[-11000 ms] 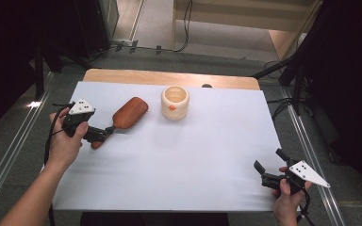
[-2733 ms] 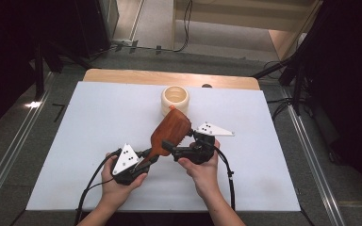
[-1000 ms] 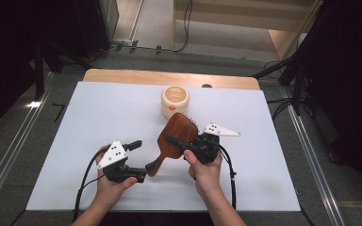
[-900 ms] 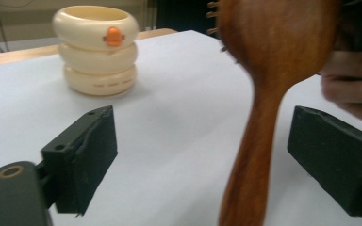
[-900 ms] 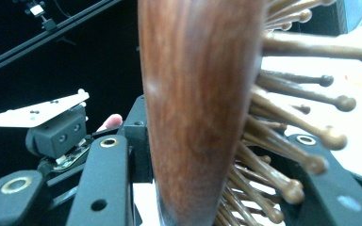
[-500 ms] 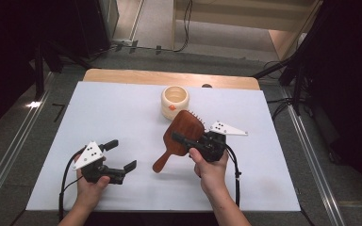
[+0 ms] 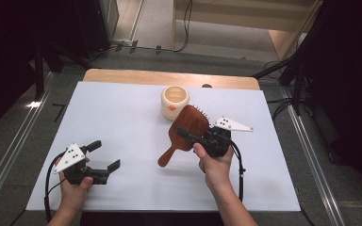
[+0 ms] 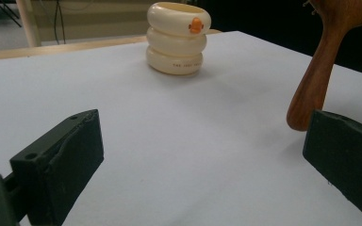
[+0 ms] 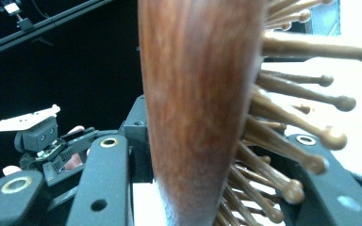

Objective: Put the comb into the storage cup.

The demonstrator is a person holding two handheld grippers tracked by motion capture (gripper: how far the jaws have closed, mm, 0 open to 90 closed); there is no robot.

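Note:
A brown wooden hairbrush (image 7: pixel 195 120) hangs tilted over the middle of the white table, handle pointing down and left. My right gripper (image 7: pixel 181 131) is shut on its head; in the right gripper view the brush back and bristles (image 9: pixel 193 103) sit clamped between the jaws of the right gripper (image 9: pixel 207 155). My left gripper (image 7: pixel 106 155) rests near the front left; its jaws have just been opening and now stand open with nothing between them. The left gripper view shows the left gripper (image 8: pixel 202 136) and the brush handle (image 8: pixel 316 80) off to the right, apart from it.
A cream ringed cup (image 7: pixel 175 100) with an orange mark stands at the back centre, just beyond the brush; it appears as the cup (image 8: pixel 179 37) ahead in the left gripper view. The white table cover (image 7: pixel 122 113) ends at a wooden strip (image 7: pixel 122 75) at the far edge.
My left gripper has let go of the brush handle, opened and moved away to the left. The right gripper keeps hold of the brush head, almost in place.

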